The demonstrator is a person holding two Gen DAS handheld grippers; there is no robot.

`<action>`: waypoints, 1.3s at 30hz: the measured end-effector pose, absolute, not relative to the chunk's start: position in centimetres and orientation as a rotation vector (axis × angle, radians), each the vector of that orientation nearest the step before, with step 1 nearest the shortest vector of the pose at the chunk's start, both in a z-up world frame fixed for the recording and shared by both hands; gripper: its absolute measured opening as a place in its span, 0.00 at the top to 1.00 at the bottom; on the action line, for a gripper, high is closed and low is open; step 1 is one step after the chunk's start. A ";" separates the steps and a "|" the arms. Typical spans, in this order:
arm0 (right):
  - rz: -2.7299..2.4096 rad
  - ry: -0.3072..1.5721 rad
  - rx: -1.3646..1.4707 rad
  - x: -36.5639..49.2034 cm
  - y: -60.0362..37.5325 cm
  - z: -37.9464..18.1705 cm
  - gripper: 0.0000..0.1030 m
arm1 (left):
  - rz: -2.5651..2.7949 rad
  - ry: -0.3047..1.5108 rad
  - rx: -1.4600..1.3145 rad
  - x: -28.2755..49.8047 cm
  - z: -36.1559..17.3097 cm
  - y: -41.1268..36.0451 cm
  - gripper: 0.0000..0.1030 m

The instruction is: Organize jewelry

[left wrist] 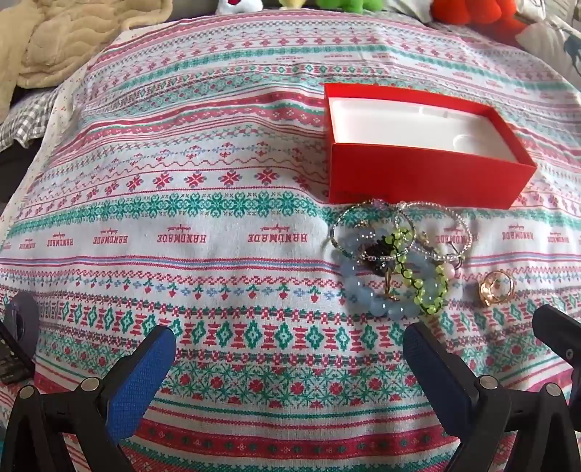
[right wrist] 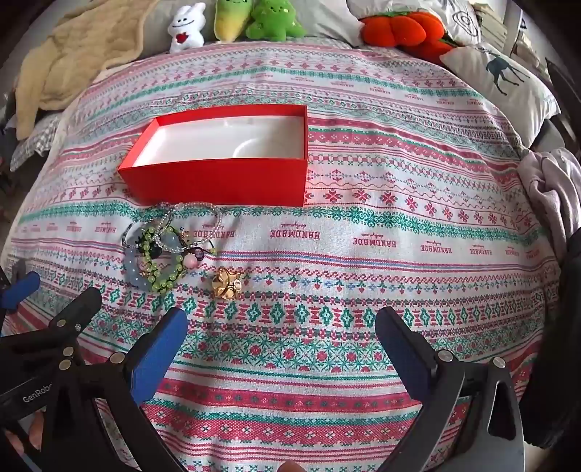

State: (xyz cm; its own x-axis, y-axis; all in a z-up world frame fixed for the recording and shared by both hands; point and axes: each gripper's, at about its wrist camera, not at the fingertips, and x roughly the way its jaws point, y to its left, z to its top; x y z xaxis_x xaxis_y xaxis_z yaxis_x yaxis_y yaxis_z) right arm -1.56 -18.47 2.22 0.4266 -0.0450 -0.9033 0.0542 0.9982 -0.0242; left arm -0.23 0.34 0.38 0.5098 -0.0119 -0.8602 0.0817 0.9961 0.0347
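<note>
An open red box (left wrist: 425,181) with a white empty inside stands on the patterned cloth; it also shows in the right wrist view (right wrist: 218,181). In front of it lies a tangled pile of bracelets (left wrist: 395,261): pale blue beads, green beads, thin silver bangles. The pile shows in the right wrist view (right wrist: 163,250) too. A gold ring piece (left wrist: 496,288) lies apart to the right of the pile (right wrist: 227,283). My left gripper (left wrist: 290,348) is open and empty, near the pile. My right gripper (right wrist: 281,334) is open and empty, right of the gold piece.
The patterned cloth (right wrist: 363,236) covers a bed. Plush toys (right wrist: 261,18) and an orange plush pumpkin (right wrist: 399,27) sit at the far edge. A beige blanket (left wrist: 54,40) lies far left, a deer pillow (right wrist: 501,80) and crumpled clothes (right wrist: 552,188) at right.
</note>
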 end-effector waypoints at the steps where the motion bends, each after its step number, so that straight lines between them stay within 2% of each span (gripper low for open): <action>1: -0.063 1.128 0.010 -1.6 -18.5 2.2 0.00 | -0.056 1.034 0.074 -0.2 0.4 0.3 0.00; 39: -0.062 1.128 0.011 -1.5 -18.4 2.0 0.00 | -0.052 1.035 0.089 -0.6 0.2 0.8 0.00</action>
State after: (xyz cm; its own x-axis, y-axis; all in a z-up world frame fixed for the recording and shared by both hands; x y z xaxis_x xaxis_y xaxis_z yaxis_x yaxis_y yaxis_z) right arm -1.55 -18.40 1.98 0.4272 -0.0442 -0.9031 0.0551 0.9982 -0.0228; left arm -0.57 0.81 0.25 0.5098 -0.0012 -0.8603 0.0856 0.9951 0.0493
